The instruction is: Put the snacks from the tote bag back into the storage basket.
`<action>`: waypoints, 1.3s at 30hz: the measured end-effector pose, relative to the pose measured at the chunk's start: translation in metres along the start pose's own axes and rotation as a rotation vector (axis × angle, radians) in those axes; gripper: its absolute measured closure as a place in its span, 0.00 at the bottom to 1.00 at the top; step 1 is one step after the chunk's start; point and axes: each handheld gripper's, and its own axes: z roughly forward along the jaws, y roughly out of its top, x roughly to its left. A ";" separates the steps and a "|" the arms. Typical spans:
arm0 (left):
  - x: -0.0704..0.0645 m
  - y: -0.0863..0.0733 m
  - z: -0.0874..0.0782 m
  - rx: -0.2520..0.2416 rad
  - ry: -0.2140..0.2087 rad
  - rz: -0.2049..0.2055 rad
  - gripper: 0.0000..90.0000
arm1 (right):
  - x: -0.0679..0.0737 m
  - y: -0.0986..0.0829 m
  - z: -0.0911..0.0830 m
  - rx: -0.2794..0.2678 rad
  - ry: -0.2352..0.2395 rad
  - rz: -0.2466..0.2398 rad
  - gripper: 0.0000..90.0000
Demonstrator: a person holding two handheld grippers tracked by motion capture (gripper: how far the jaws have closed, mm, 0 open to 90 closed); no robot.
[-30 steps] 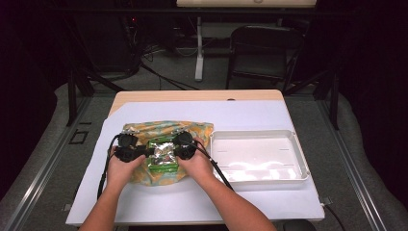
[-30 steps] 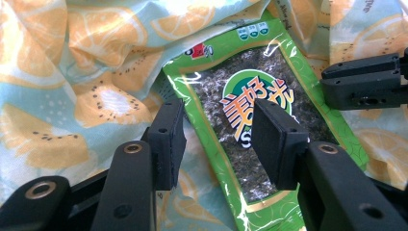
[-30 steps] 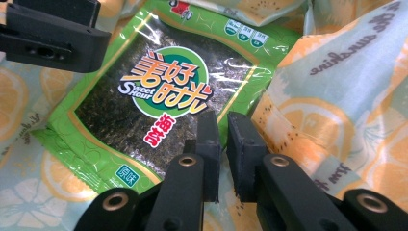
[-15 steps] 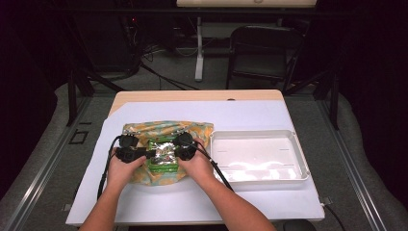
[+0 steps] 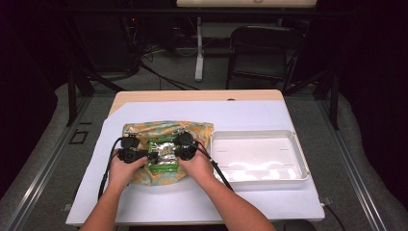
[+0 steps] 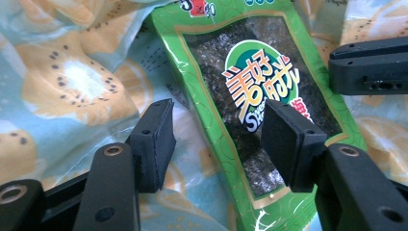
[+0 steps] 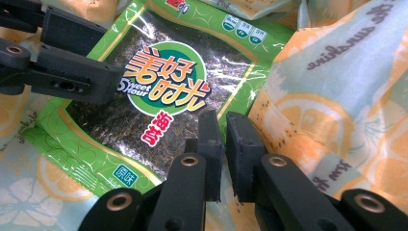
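Left gripper view: packet (image 6: 269, 96) lies on the cloth (image 6: 62, 82), long axis 12 to 6; left gripper (image 6: 216, 139) fingers apart astride its edge. Right gripper (image 7: 223, 144) fingers nearly together at its 3 o'clock edge.

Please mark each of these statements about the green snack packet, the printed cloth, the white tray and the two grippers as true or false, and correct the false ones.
1. The green seaweed packet lies on the fruit-print cloth. True.
2. The white tray holds the packet. False: the tray is empty, and stands to the right of the cloth.
3. The left gripper is open, its jaws wide apart over the packet's edge. True.
4. The right gripper is opened wide. False: its jaws are nearly together, at the packet's edge by the cloth.
5. The cloth is plain grey. False: it is light blue with orange fruit slices.
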 end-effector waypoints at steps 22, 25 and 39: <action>0.004 0.001 0.008 0.008 -0.071 -0.041 0.47 | 0.001 0.000 0.000 -0.002 -0.003 0.002 0.94; 0.004 0.001 0.007 0.004 -0.069 -0.037 0.48 | 0.001 -0.001 0.001 -0.010 -0.006 0.005 0.94; 0.006 0.002 0.002 -0.034 -0.114 -0.067 0.53 | -0.002 -0.002 0.001 -0.003 0.000 0.010 0.94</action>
